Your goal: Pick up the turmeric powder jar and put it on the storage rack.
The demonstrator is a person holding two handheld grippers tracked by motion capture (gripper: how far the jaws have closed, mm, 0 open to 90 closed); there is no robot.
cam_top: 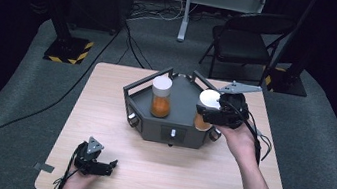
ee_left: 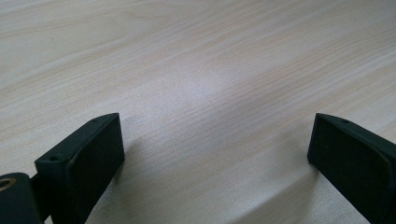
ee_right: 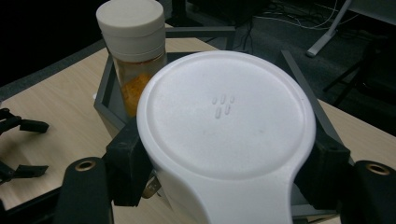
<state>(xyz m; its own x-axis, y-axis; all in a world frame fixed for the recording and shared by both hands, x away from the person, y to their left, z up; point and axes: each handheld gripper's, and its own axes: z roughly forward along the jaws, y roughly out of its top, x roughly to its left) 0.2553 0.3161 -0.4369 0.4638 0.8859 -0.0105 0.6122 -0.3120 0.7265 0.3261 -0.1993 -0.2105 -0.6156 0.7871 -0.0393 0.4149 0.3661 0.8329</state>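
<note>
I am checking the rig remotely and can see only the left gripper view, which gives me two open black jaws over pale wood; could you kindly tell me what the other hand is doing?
Observer: The right gripper is shut on a white-lidded jar with orange contents, its jaws pressing the lid's two sides.
Operator: Thank you. Where is that jar?
Observer: At the right side of a dark grey angular metal tray in the middle of the light wooden table.
Operator: Is anything else in the tray?
Observer: Yes, a second clear jar with a white lid and orange contents stands upright in it, left of the gripped one.
</note>
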